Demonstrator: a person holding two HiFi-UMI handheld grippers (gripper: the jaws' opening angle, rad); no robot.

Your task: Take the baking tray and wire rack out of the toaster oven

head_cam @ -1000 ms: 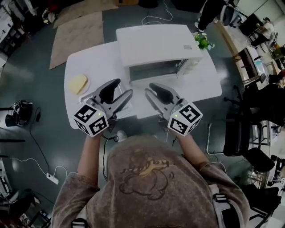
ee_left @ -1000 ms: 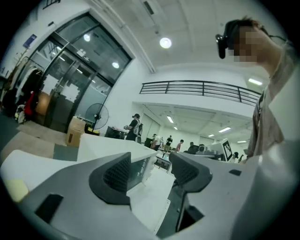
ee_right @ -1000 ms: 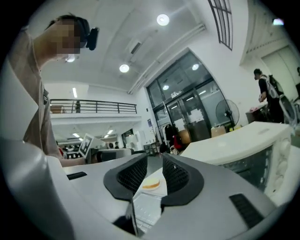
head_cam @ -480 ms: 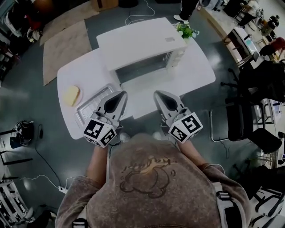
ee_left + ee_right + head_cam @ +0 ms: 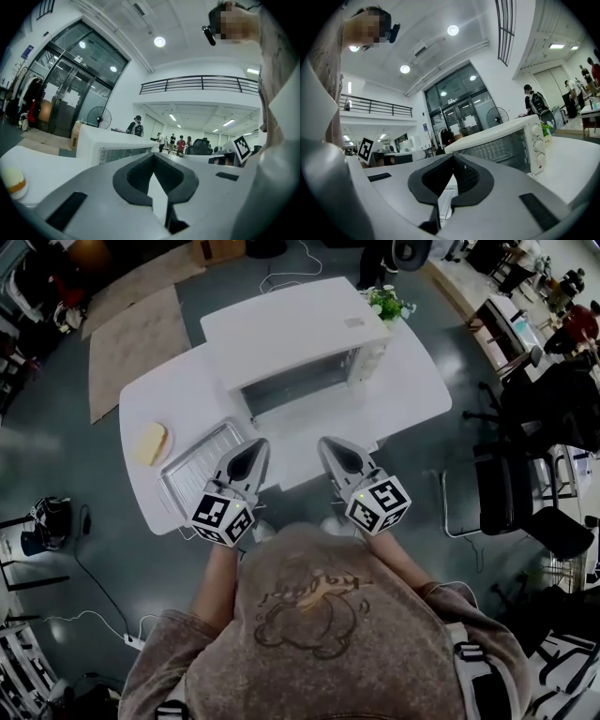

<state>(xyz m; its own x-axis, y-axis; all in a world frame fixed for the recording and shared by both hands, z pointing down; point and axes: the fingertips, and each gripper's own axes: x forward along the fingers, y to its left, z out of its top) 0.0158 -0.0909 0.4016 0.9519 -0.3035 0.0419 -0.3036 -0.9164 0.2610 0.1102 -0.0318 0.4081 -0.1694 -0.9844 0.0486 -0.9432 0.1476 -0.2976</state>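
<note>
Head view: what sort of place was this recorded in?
Likely an open office or lab hall, not a kitchen: the toaster oven sits on a white table beside office chairs, with glass doors and a mezzanine railing.

The left gripper [image 5: 260, 442] covers the near side of the baking tray [image 5: 190, 468]. The inside of the toaster oven [image 5: 300, 334] is too dark to make out.
</note>
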